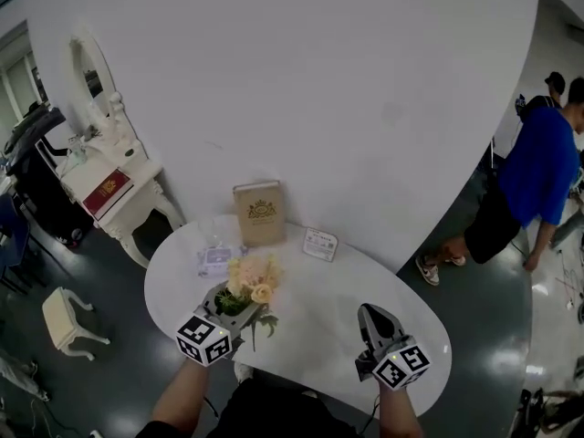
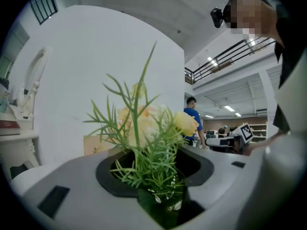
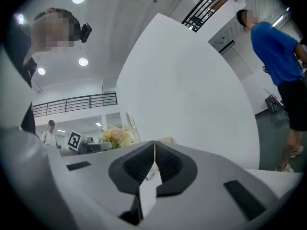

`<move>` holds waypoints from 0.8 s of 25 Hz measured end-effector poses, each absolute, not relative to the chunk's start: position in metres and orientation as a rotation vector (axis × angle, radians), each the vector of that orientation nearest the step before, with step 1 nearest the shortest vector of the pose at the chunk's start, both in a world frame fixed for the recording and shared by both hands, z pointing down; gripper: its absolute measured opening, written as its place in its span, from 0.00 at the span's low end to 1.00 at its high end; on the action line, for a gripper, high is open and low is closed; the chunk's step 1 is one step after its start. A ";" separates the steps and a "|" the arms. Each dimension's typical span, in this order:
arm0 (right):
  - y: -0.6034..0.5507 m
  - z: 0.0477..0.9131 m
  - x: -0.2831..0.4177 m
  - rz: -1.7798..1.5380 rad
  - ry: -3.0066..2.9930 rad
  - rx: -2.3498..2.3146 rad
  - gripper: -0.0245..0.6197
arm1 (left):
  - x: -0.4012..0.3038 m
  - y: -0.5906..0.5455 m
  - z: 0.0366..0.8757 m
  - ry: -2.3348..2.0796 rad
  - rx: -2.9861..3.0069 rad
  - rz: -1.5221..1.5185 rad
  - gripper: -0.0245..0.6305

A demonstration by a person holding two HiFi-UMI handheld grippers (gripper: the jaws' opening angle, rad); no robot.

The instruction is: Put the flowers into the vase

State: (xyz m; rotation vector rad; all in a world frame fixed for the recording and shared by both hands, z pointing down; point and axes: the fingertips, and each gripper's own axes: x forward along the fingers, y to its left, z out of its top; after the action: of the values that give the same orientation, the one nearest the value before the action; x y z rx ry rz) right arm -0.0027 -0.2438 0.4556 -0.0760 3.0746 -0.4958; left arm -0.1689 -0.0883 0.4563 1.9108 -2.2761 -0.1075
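The left gripper [image 1: 228,307] is clamped on the stems of the flowers [image 1: 253,281], a cream and peach bunch with green sprigs. The blooms project from its jaws toward 1 o'clock, over the white desk [image 1: 315,331]. The right gripper [image 1: 376,318], at 3 o'clock of the flowers and well apart, has its jaws pressed together.

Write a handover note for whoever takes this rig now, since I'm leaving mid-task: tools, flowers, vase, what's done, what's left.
Left tool: shut on the stems of the flowers, blooms over the white table.
Right tool: shut, empty, over the table's right side.
Vase: probably the clear glass item behind the flowers, beside the tan box; hard to tell.
Done: flowers in hand.
Left: set them in the vase.
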 end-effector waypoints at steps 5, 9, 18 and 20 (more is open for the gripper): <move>-0.238 0.440 -0.041 -0.462 3.058 -0.076 0.08 | -0.207 -0.081 0.445 -2.306 1.927 -0.115 0.37; -0.229 0.431 -0.071 -0.432 3.051 -0.066 0.08 | -0.241 -0.074 0.431 -2.346 1.944 -0.131 0.37; -0.205 0.421 -0.149 -0.312 3.093 0.005 0.08 | -0.333 -0.059 0.397 -2.481 1.940 -0.186 0.37; -0.200 0.420 -0.167 -0.316 3.093 0.017 0.08 | -0.351 -0.054 0.391 -2.503 1.952 -0.183 0.37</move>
State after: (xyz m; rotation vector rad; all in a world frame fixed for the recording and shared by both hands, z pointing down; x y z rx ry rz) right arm -0.1675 -0.2003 0.4197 0.0165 3.0928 -0.3159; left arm -0.3507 -0.0540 0.3910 1.9520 -2.5025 -0.1827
